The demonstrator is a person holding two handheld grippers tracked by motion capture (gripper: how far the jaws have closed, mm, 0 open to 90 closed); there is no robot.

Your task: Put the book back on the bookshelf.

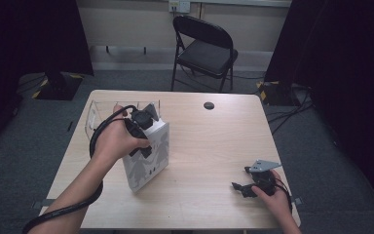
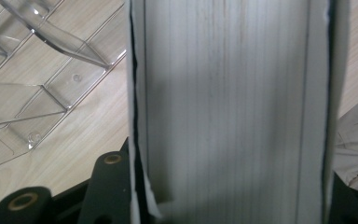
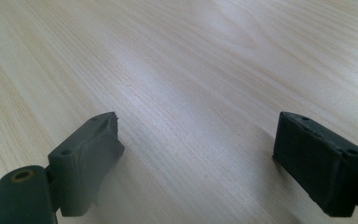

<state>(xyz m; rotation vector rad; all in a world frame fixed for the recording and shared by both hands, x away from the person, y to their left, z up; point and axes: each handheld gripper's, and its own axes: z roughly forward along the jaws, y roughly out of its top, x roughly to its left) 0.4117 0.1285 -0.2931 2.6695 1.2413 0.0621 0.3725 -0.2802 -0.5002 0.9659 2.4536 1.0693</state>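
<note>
A thick white book (image 1: 148, 156) with a grey pattern on its cover stands upright on the left half of the wooden table (image 1: 214, 141). My left gripper (image 1: 142, 126) comes down on its top edge, shut on it. In the left gripper view the book's page edges (image 2: 228, 107) run up between the two black jaws. My right gripper (image 1: 241, 187) rests low over the table's front right. It stands open (image 3: 196, 158), with bare wood between its fingers.
A clear plastic compartment tray (image 1: 97, 114) lies just behind the book at the table's back left (image 2: 23, 93). A small black round cap (image 1: 209, 106) sits near the far edge. A folding chair (image 1: 204, 46) stands beyond the table.
</note>
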